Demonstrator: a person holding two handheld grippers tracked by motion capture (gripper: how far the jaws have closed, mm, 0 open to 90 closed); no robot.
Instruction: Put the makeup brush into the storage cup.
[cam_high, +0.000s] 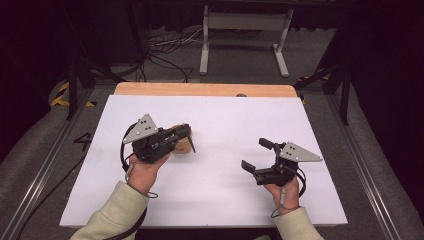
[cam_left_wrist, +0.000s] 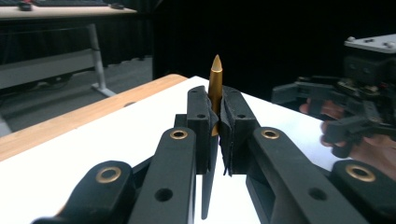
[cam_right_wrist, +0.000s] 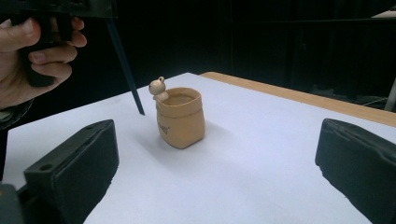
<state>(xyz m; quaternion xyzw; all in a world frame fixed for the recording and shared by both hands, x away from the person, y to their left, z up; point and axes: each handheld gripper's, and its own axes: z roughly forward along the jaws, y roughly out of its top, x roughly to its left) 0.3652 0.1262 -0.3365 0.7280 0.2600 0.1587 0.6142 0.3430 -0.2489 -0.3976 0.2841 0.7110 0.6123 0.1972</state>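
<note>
My left gripper (cam_high: 184, 132) is shut on a pen (cam_left_wrist: 215, 74), whose gold pointed end sticks out past the pads while its black shaft (cam_high: 192, 145) hangs down. The pen's lower tip hovers just beside a tan sack-shaped cup (cam_right_wrist: 181, 119) with a small bear figure on its rim. The cup (cam_high: 184, 146) stands on the white table sheet, partly hidden under the left gripper. My right gripper (cam_high: 256, 154) is held low at the right, open, with nothing between its pads (cam_right_wrist: 74, 161). It faces the cup from a distance.
A white sheet (cam_high: 225, 115) covers the table, and a wooden strip (cam_high: 200, 89) shows along the far edge. Beyond it the floor holds cables and a white table frame (cam_high: 245, 30). Dark rails run along both sides.
</note>
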